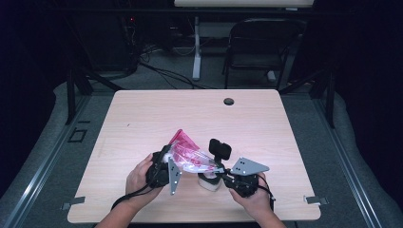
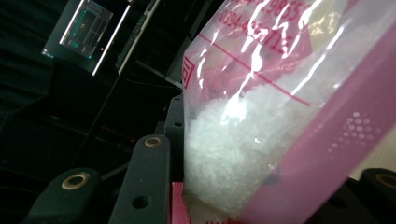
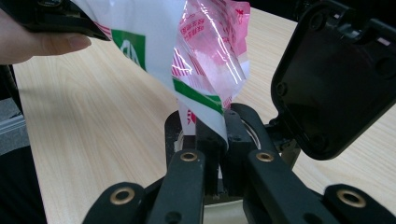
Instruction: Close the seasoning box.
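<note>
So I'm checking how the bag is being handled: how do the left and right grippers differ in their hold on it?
The left gripper holds the plastic bag by its bulky end, full of white granules, fingers set apart; the right gripper pinches a thin corner, fingers nearly together. The right gripper's end of the bag sits over a small container with its black lid flipped up; the left gripper's end is raised. Both grip the same bag.

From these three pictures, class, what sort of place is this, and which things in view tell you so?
Probably a lab or recording room rather than a home: a bare wooden table with a cable hole, black curtains around it, and cables on the grey floor beside a folding chair.
</note>
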`<action>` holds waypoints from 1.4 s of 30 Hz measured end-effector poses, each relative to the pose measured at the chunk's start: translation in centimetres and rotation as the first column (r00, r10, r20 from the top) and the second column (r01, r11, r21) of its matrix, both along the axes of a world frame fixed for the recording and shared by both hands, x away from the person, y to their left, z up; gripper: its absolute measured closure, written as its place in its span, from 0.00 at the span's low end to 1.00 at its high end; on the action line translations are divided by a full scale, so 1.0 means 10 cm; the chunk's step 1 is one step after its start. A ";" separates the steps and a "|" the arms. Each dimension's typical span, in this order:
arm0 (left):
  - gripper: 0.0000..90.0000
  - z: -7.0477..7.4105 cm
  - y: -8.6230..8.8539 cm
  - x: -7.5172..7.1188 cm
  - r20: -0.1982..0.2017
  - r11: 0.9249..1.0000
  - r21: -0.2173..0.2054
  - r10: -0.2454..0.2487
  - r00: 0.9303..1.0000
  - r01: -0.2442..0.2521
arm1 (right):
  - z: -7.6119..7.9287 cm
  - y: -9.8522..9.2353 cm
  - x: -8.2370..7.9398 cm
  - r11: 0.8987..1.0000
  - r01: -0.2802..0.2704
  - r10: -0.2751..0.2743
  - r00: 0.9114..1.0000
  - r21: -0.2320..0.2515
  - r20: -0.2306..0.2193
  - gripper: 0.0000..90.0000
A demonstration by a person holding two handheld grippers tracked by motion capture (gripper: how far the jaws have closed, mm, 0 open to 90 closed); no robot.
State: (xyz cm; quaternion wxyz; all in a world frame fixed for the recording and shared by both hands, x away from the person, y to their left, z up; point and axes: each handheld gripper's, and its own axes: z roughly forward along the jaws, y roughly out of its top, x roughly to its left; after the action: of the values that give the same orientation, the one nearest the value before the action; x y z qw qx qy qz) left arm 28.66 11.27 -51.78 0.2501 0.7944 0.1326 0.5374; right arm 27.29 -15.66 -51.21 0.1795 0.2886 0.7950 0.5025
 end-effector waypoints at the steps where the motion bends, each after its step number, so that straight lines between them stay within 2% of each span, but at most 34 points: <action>1: 0.77 0.00 0.00 0.00 -0.003 1.000 -0.003 0.000 1.000 0.000 | 0.01 -0.01 0.00 1.000 0.001 -0.001 1.000 -0.007 0.002 0.97; 8: 0.77 -0.05 0.00 -0.01 -0.019 0.999 -0.032 0.018 1.000 -0.018 | 0.00 -0.01 0.02 1.000 0.011 -0.011 1.000 0.000 -0.001 0.97; 20: 0.77 -0.10 0.04 0.02 -0.059 0.999 -0.037 0.013 0.998 -0.015 | 0.03 0.00 0.03 1.000 0.020 -0.020 1.000 0.012 0.013 0.97; 32: 0.77 -0.16 0.07 0.04 -0.114 0.998 -0.066 0.010 0.993 -0.018 | 0.10 0.00 0.03 0.999 0.023 -0.023 0.999 0.023 0.032 0.97; 42: 0.77 -0.20 0.09 0.04 -0.142 0.997 -0.078 0.009 0.990 -0.021 | 0.12 0.02 0.04 0.999 0.023 -0.025 0.999 0.036 0.040 0.97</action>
State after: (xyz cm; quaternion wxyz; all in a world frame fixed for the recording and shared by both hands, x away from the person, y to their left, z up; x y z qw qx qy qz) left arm 29.10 12.14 -53.78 0.2673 0.8190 0.1773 0.4757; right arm 27.67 -15.48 -50.00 0.1964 0.2910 0.7785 0.5203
